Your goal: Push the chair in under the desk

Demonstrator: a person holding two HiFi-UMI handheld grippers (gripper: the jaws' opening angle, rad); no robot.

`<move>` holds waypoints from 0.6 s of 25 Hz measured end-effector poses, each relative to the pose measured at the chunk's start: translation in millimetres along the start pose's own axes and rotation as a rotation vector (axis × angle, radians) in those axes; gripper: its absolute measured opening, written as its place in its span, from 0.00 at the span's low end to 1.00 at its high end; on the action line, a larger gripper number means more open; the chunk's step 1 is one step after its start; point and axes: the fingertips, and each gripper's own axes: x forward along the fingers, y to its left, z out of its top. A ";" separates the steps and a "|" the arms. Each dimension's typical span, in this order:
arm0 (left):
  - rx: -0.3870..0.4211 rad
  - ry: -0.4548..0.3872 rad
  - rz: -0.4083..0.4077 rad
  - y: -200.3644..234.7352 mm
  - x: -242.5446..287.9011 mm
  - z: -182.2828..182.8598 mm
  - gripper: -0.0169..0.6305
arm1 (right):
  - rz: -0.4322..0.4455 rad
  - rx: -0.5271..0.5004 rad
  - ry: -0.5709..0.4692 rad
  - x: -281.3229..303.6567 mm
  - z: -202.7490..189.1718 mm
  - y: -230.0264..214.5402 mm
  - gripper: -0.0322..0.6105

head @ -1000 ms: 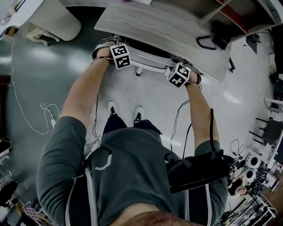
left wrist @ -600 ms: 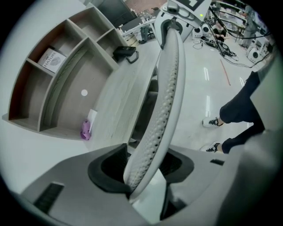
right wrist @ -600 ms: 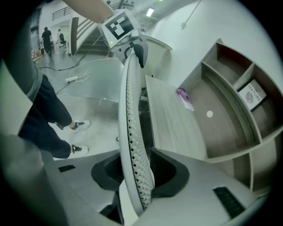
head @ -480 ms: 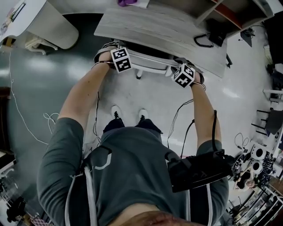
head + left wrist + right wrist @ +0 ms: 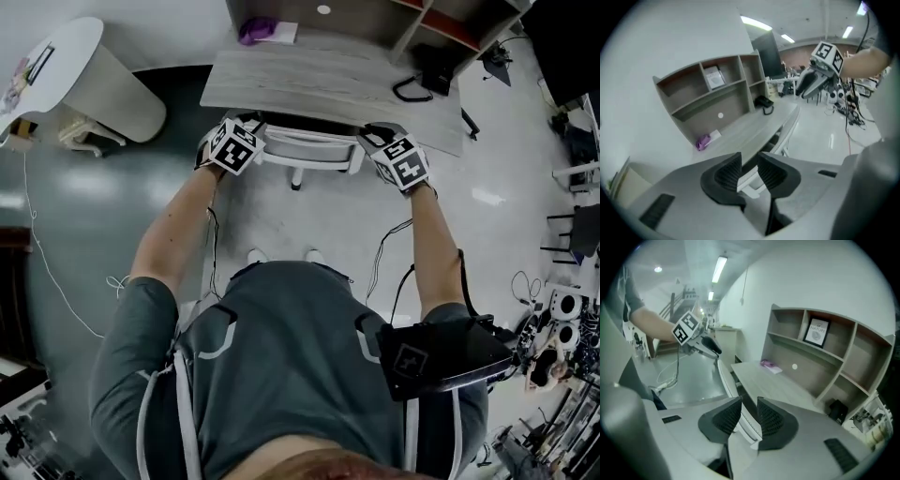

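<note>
A white chair, only its backrest (image 5: 309,142) showing, stands tucked under the front edge of the grey wooden desk (image 5: 328,80). My left gripper (image 5: 239,131) is on the backrest's left top corner and my right gripper (image 5: 386,142) on its right corner. In the left gripper view the jaws (image 5: 749,161) are closing, with the white backrest rim (image 5: 787,131) between the ribbed pads. In the right gripper view the jaws (image 5: 749,406) are also closing, and the rim (image 5: 724,376) fills the gap between them. The chair's seat is hidden under the desk.
The desk carries a shelf unit (image 5: 712,93), a purple item (image 5: 255,30) and a black device with a cord (image 5: 417,84). A white round table (image 5: 84,66) stands to the left. Cables (image 5: 56,272) lie on the floor. My feet (image 5: 281,255) are just behind the chair.
Both grippers have moved forward with the backrest, and the chair has slid further under the desk. The person has stepped closer behind it.
</note>
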 end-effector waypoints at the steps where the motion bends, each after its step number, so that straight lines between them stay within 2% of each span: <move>1: -0.042 -0.055 0.009 2.9 -11.0 10.0 0.19 | -0.013 0.027 -0.039 -9.0 11.7 1.9 0.23; 5: -0.239 -0.286 0.022 10.1 -64.2 49.3 0.13 | -0.075 0.153 -0.203 -49.2 56.8 6.4 0.17; 7: -0.305 -0.373 0.017 10.3 -90.2 62.5 0.08 | -0.097 0.202 -0.288 -72.2 78.7 7.3 0.16; 11: -0.381 -0.510 0.026 20.1 -142.4 76.5 0.04 | -0.153 0.241 -0.409 -112.5 113.6 16.9 0.14; 15: -0.505 -0.590 -0.047 23.1 -184.7 84.1 0.04 | -0.192 0.293 -0.506 -149.5 137.5 24.1 0.12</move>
